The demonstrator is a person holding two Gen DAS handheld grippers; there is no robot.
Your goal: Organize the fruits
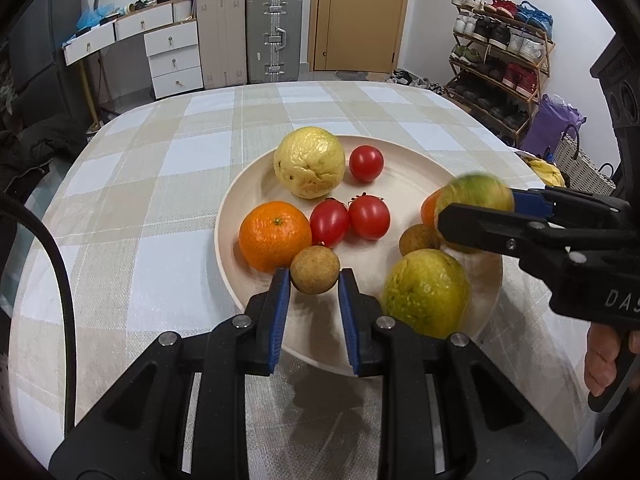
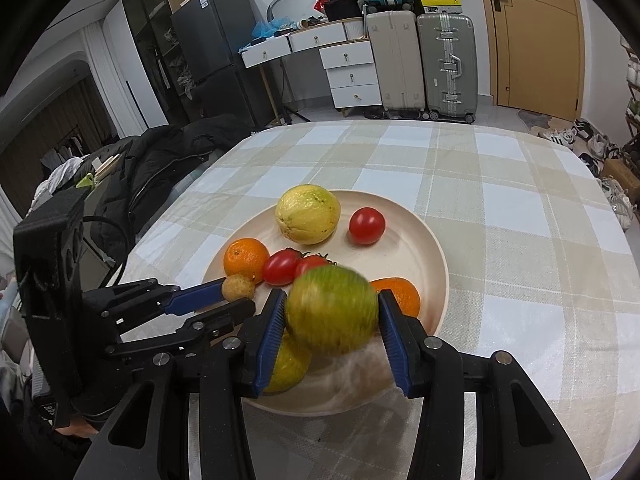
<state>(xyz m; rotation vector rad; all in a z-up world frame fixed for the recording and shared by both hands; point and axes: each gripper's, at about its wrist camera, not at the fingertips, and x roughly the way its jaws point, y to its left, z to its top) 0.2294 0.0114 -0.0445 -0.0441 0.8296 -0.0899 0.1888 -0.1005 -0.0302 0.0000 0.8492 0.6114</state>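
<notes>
A cream plate [image 1: 224, 216] on the checked tablecloth holds a pale yellow fruit [image 1: 309, 162], three red tomatoes [image 1: 366, 163], an orange [image 1: 275, 236], a brown longan [image 1: 418, 240] and a yellow-green fruit [image 1: 426, 294]. My left gripper [image 1: 314, 280] is shut on a second small brown longan [image 1: 315, 270] just over the plate's near left part. My right gripper [image 2: 332, 300] has a green-yellow fruit [image 2: 332, 312] between its blue pads above the plate's near side. That fruit is blurred while the fingers are sharp. Another orange [image 2: 402, 294] sits partly hidden behind it.
The table's far half is bare checked cloth [image 2: 500, 208]. A yellow banana [image 1: 546, 172] lies at the table's right edge. Off the table stand suitcases [image 1: 274, 36], white drawers [image 1: 174, 60] and a shoe rack [image 1: 500, 52]. A dark coat [image 2: 160, 168] lies beside the left edge.
</notes>
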